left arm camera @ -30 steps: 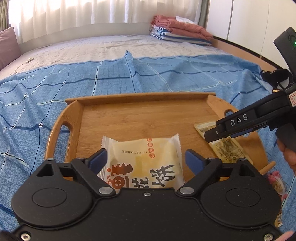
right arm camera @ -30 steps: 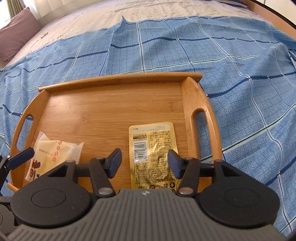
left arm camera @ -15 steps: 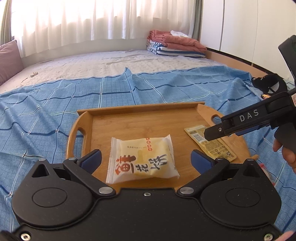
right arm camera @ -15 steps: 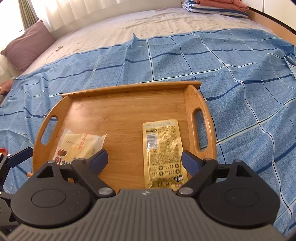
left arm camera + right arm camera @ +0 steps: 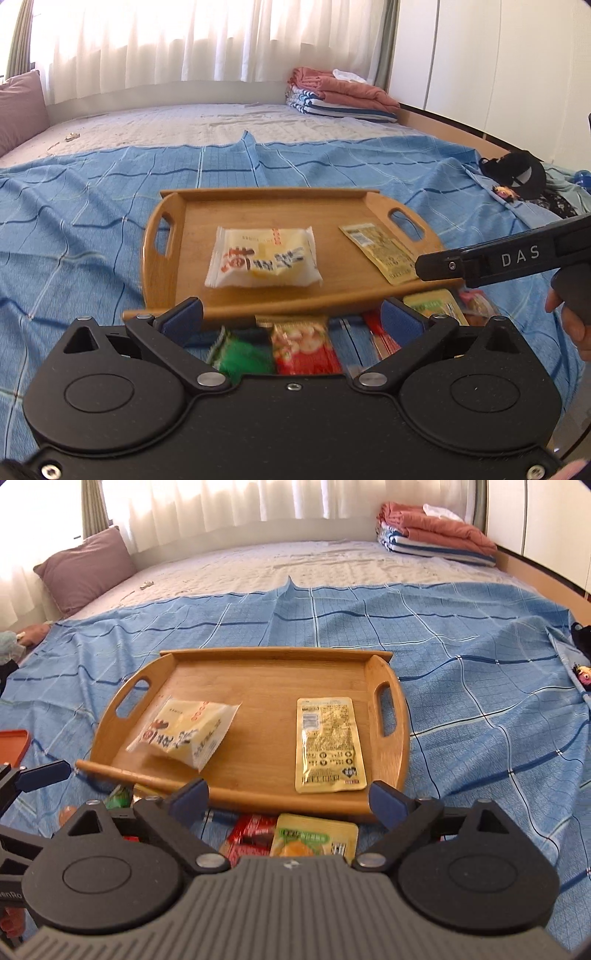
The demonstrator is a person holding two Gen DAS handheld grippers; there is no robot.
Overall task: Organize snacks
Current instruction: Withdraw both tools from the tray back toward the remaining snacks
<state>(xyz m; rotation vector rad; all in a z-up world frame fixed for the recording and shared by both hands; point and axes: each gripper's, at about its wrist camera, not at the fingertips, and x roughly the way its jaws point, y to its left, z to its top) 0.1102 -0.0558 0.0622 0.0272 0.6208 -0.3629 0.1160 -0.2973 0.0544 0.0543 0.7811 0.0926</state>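
Now both tools, left tool and right tool, are hanging released and empty over loose snack packets lying on the bed short of the tray: light, crinkly, slippery film, likely best pinched at a sealed edge.

Both wrist views face the tray nearby.

Sunlit bedroom
White curtains glow behind a bed; folded blankets beside white wardrobe doors.
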